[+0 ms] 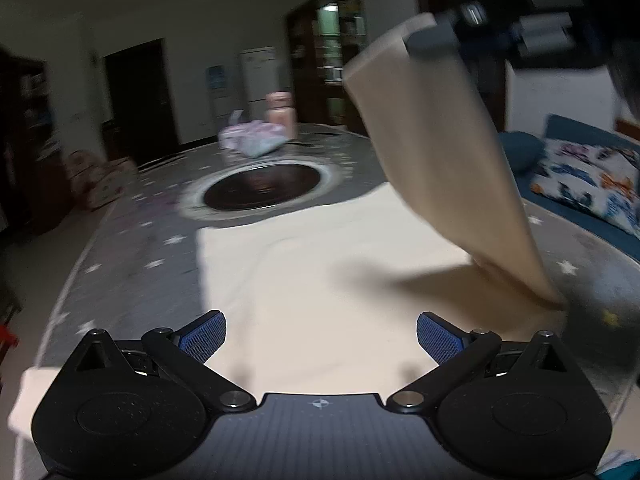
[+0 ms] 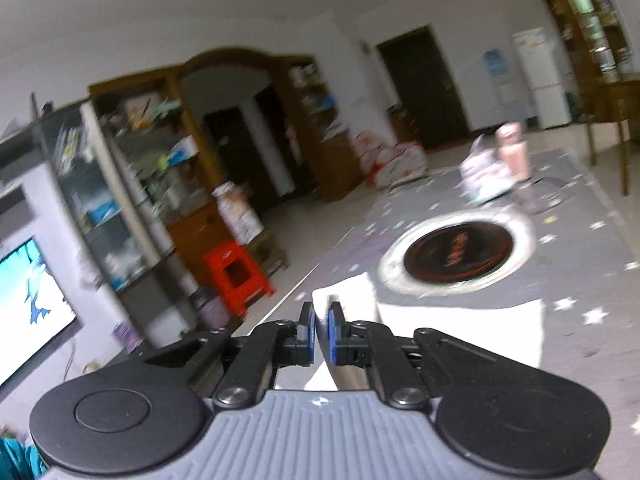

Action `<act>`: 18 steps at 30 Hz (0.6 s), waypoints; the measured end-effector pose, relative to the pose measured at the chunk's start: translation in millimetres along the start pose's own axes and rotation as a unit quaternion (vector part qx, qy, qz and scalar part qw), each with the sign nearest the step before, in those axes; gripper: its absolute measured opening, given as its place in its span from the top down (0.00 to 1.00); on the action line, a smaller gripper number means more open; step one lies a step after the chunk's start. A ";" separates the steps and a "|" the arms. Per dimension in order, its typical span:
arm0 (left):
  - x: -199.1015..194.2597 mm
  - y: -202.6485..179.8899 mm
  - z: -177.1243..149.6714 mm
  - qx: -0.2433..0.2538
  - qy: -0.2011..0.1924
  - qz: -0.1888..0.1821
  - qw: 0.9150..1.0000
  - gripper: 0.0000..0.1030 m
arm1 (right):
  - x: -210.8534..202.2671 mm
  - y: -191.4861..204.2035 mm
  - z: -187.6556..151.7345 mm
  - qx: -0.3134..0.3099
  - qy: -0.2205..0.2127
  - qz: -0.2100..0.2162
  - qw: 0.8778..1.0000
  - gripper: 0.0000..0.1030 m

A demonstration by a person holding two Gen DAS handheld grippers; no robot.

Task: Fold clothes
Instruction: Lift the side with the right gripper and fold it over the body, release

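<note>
In the left wrist view, the cream-coloured cloth garment (image 1: 320,280) lies spread flat on the grey table cover with white stars (image 1: 132,240), filling the middle and lower part of the frame. The left gripper (image 1: 321,338) is at the bottom of the frame, above the garment, with its two blue-padded fingers (image 1: 202,338) spread wide apart and nothing between them.

One end of the garment is lifted: a long strip rises from the lower right of the frame to the upper right, where the right gripper (image 1: 432,36) holds its top edge. This part is blurred. In the right wrist view, the right gripper (image 2: 320,334) has its blue pads (image 2: 332,336) pressed close together, pinching the pale fabric (image 2: 348,300) that shows just ahead of them in the lower middle of the frame.

Beyond the garment, in the centre of the table, there is a round dark plate with a pale ring (image 1: 262,192). Further back, in the upper middle, stand a pink cylindrical bottle (image 1: 281,114) and, just beside it, a crumpled pastel bag (image 1: 252,142). A red plastic stool (image 2: 236,276) stands on the floor at the left of the right wrist view.
</note>
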State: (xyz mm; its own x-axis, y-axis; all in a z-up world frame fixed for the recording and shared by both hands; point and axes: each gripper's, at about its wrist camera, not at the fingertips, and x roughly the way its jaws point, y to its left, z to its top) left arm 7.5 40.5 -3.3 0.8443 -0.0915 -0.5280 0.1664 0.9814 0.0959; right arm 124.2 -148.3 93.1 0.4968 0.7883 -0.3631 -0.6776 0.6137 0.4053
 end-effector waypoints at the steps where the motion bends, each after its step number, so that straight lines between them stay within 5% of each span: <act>1: -2.7 7.1 -2.0 -0.007 0.000 0.009 1.000 0.00 | 10.1 5.2 -3.1 -0.003 0.012 0.008 1.000 0.94; 8: -10.3 32.1 -16.1 -0.042 0.015 0.038 0.998 0.00 | 62.1 21.9 -41.3 -0.007 0.097 0.032 0.995 0.89; 10: -11.8 35.2 -19.6 -0.047 0.019 0.041 0.998 0.00 | 64.9 21.7 -47.3 -0.007 0.105 0.033 0.994 0.77; 18: -17.9 27.6 -13.2 -0.051 -0.006 0.000 0.999 0.00 | 22.4 -5.5 -68.0 -0.047 0.121 -0.050 0.990 0.71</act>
State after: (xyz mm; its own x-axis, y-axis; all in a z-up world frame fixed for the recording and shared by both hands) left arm -9.7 71.4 -2.4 0.8504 -0.0927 -0.5179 0.1141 0.9934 0.0094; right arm 102.2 -137.0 25.7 0.4278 0.6832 -0.5918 -0.6849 0.6723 0.2810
